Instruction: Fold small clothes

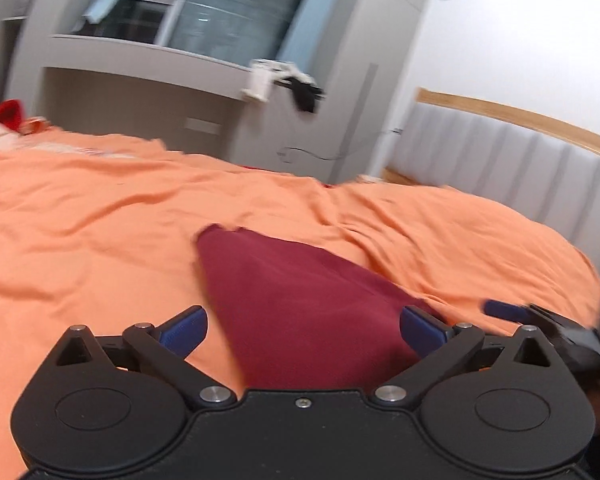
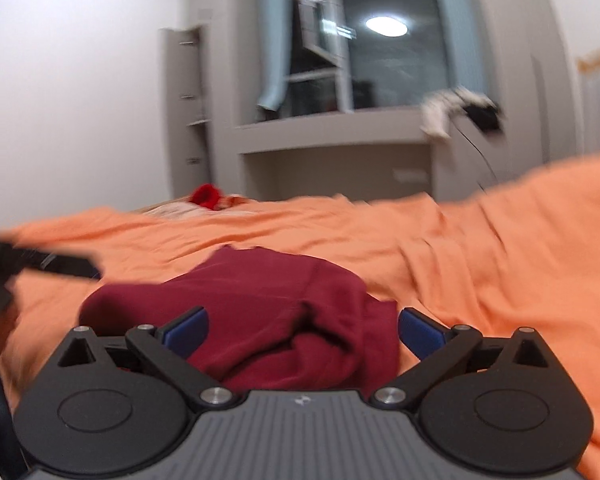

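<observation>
1. Far left: a red item [image 2: 207, 196] and pale printed fabric sit at the far edge of the orange bedsheet [image 1: 100, 216], well apart from the work area. Probably other laundry; too blurred to identify.
2. Left gripper [image 1: 302, 330]: jaws spread wide, blue pads [image 1: 184, 330] clear of the cloth on both sides. Nothing gripped. It points slightly down at the bed, low over the sheet.
3. Task item: maroon garment [image 1: 300, 304] lies on the sheet directly ahead of both grippers, between their open fingers. From the left wrist it reads as a smooth flat panel tapering away. From the right wrist, the same garment [image 2: 260, 304] shows a doubled-over bundle with a rolled edge, so a fold looks at least partly in.
4. Right gripper [image 2: 302, 330]: jaws also wide, pads either side of the bundle, not pressing it. No grip.
5. Each gripper shows at the edge of the other's view, so the two sit side by side along the near edge, likely having worked that one hem.
6. Judgement: cloth rests on its own, both releases done. Next likely means re-gripping for another fold or smoothing. The rolled lump on the right side may spring open.
7. Far right: padded headboard [image 1: 500, 160] with wood trim, clear of everything.
</observation>
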Demonstrator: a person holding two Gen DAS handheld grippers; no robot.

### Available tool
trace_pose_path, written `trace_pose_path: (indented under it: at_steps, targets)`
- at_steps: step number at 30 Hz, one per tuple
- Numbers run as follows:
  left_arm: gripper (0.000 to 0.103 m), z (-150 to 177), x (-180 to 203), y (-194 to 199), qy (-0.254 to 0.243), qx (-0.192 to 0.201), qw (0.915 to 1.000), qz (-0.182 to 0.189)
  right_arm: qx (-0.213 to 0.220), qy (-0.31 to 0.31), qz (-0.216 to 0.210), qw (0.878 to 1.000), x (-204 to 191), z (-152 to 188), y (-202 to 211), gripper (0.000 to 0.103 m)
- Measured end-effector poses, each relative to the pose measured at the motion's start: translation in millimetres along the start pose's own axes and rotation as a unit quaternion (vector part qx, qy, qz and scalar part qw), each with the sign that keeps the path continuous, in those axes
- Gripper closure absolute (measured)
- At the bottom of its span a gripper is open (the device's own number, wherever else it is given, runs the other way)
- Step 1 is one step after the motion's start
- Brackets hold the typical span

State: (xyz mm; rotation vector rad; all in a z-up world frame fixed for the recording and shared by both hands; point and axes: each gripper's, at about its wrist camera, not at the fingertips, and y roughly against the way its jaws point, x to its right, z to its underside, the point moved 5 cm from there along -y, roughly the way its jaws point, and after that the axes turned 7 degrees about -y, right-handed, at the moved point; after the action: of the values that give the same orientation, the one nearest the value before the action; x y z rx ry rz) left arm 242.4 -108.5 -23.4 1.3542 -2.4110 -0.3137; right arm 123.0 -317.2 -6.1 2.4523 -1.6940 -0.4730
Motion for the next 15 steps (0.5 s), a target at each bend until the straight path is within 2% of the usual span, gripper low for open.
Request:
trace_pose_path:
  at_steps: [4, 5, 9, 15]
  targets:
    - [0.001, 3.5, -11.5, -4.4, 0.017, -0.009, 0.9994, -0.028, -0.002, 0.055, -0.046, 0.997, -33.5, 3.8, -3.1, 0.0]
    - [0.001, 4.0, -13.6, -5.2, 0.02, -0.011, 0.9993, -0.031, -0.006, 0.07, -0.038, 0.997, -40.8, 5.6, -7.3, 0.0]
    - [0.001, 7.1, -18.1, -7.9, 0.029, -0.022, 0.9989, -0.029, -0.036, 0.119, 0.04, 0.991, -59.9, 19.2, -36.7, 0.0]
    - [0.001, 13.6, -16.4, -11.9, 0.021, -0.043, 0.9984, -0.03, -0.064, 0.119, 0.087, 0.987, -59.2, 21.8, -54.0, 0.0]
